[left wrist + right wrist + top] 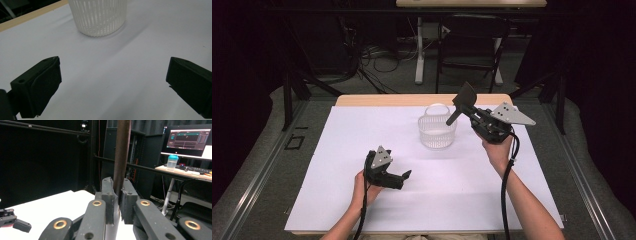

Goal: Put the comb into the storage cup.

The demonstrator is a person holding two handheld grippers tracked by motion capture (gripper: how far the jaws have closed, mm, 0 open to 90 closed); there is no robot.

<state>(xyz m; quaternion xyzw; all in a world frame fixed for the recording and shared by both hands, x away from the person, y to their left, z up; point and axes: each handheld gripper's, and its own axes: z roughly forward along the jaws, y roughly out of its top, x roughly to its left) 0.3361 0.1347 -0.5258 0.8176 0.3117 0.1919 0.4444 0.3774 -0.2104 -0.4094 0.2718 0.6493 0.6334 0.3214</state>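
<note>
A dark spatula [463, 100] with a flat blade is tilted in the air just right of a white slotted basket [437, 131]. My right gripper [470, 116] is shut on its handle, and its own view has the brown handle [121, 155] rising between the closed jaws [117, 188]. The basket stands upright near the far middle of the white sheet [362, 150]. My left gripper [405, 179] rests low over the sheet at front left, open with nothing between its fingers. In its own view the jaws stand wide apart [113, 82], facing the basket [97, 16].
The wooden table edge [412, 99] runs along the far side of the sheet. A black chair [472, 47], a white desk leg [419, 50] and cables lie on the floor beyond. The right gripper view has a monitor [187, 138] and a bottle [172, 162] on a desk.
</note>
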